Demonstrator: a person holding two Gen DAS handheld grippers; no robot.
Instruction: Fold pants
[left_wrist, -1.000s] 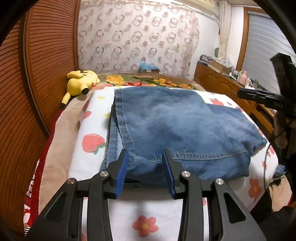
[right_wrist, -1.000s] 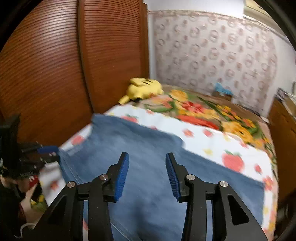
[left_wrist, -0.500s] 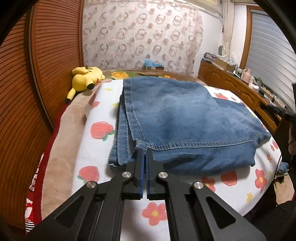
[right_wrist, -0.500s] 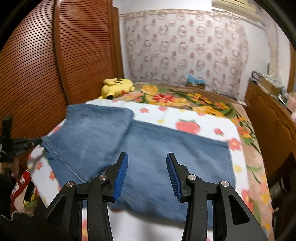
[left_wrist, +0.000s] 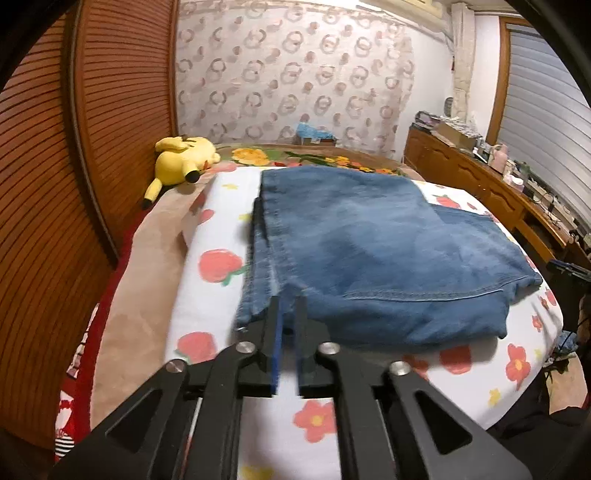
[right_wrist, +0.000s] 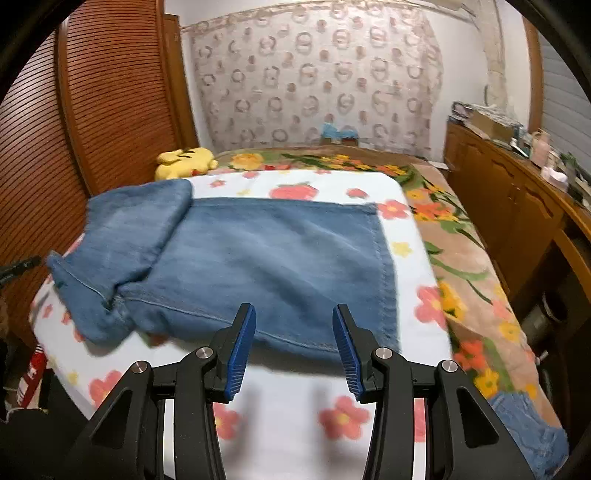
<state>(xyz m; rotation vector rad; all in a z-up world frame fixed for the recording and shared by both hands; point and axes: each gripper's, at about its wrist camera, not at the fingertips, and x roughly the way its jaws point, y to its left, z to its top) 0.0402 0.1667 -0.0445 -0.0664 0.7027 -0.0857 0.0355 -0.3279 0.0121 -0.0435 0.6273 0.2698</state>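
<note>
The blue denim pants (left_wrist: 369, 251) lie folded on the white flowered sheet (left_wrist: 207, 295) of the bed; they also show in the right wrist view (right_wrist: 266, 258). My left gripper (left_wrist: 288, 306) is at the near left corner of the pants, its jaws a narrow gap apart with no cloth between them. My right gripper (right_wrist: 293, 321) is wide open and empty, just in front of the pants' near hem. A rumpled fold of denim (right_wrist: 129, 229) lies at the left in the right wrist view.
A yellow plush toy (left_wrist: 183, 158) lies at the back left of the bed by the slatted wooden wall (left_wrist: 55, 184). A wooden dresser (left_wrist: 487, 192) with clutter runs along the right. A flowered blanket (right_wrist: 461, 240) covers the bed's right side.
My left gripper, shut on the pants' corner half a second ago, has parted slightly and let the cloth go. My right gripper has swung round and come down close to the near hem.
</note>
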